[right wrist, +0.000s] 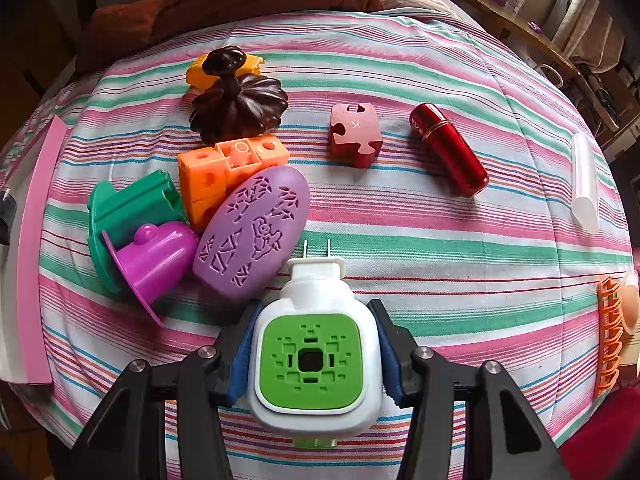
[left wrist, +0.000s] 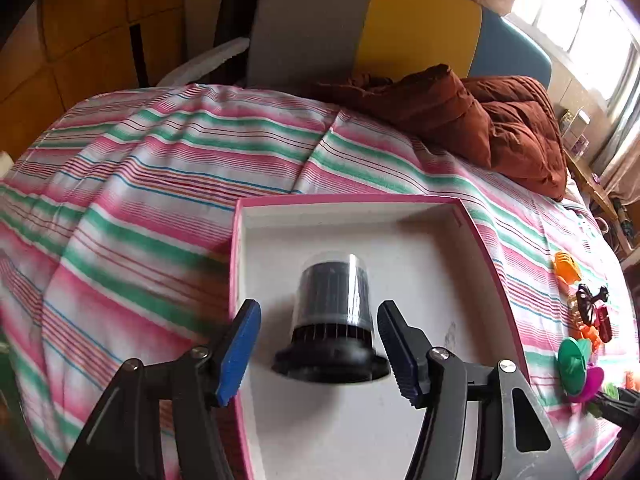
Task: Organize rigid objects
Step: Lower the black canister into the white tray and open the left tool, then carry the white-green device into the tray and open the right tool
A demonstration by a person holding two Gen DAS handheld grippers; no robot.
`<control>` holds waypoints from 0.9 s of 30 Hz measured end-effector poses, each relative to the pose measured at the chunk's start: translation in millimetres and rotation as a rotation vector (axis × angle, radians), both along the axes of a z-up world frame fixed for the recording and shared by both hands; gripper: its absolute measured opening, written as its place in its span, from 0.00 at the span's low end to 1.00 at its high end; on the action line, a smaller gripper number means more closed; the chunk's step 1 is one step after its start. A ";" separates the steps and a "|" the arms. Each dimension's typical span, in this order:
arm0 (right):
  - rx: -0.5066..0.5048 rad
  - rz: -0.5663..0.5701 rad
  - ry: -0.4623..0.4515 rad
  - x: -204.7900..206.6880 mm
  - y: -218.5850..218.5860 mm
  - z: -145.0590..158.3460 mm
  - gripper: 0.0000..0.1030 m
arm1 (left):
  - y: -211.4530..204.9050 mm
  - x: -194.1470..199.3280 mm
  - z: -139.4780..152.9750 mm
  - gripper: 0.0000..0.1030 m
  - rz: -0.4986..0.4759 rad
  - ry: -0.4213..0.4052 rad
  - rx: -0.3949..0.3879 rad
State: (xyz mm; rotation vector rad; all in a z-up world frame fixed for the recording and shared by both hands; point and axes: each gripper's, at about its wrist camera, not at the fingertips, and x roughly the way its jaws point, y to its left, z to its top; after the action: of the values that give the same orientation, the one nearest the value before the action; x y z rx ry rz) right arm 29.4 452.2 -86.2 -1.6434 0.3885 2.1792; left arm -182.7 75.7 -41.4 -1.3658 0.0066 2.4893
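Note:
In the left wrist view a black cylinder with a clear cover (left wrist: pixel 331 320) lies inside a pink-rimmed white box (left wrist: pixel 360 200) on the striped bed. My left gripper (left wrist: pixel 318 320) is open around it, fingers apart on each side, not touching. In the right wrist view my right gripper (right wrist: pixel 314 344) is shut on a white plug-in device with a green face (right wrist: pixel 312 356), prongs pointing away. Beyond it lie a purple oval (right wrist: pixel 252 236), a magenta cup (right wrist: pixel 156 256), a green cup (right wrist: pixel 128 208), orange cube blocks (right wrist: pixel 228 168), a dark brown knob (right wrist: pixel 236 104), a red puzzle piece (right wrist: pixel 355 134) and a red lipstick tube (right wrist: pixel 450 148).
A rust-brown duvet (left wrist: pixel 500 120) is heaped at the bed's head. An orange comb clip (right wrist: pixel 608 336) and a translucent tube (right wrist: pixel 584 184) lie at the right. The pink box edge (right wrist: pixel 40 240) shows at the left. A shelf with clutter (right wrist: pixel 520 12) stands beyond the bed.

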 end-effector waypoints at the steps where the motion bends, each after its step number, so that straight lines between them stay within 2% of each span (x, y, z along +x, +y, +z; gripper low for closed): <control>1: 0.001 0.001 -0.001 -0.7 1.1 1.0 0.51 | -4.5 5.6 3.1 0.60 0.009 0.010 -0.001; 6: 0.005 0.004 -0.001 -1.3 2.3 1.1 0.51 | -19.2 50.3 17.9 0.62 0.043 0.072 -0.005; 14: 0.012 0.005 0.001 -0.8 -1.4 -1.3 0.51 | -23.7 109.9 33.4 0.62 0.034 0.112 0.029; 20: 0.025 0.011 0.001 -2.0 -4.1 -0.6 0.51 | -16.6 134.7 40.3 0.64 0.001 0.140 0.004; 27: 0.037 0.017 0.000 3.8 -9.4 3.6 0.51 | -17.8 146.3 39.8 0.65 -0.005 0.137 0.013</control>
State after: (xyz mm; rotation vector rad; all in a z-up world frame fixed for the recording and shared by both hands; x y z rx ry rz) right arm 33.2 442.8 -82.5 -1.6328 0.3339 2.1854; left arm -36.4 57.8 -1.6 -1.1861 0.0238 2.5697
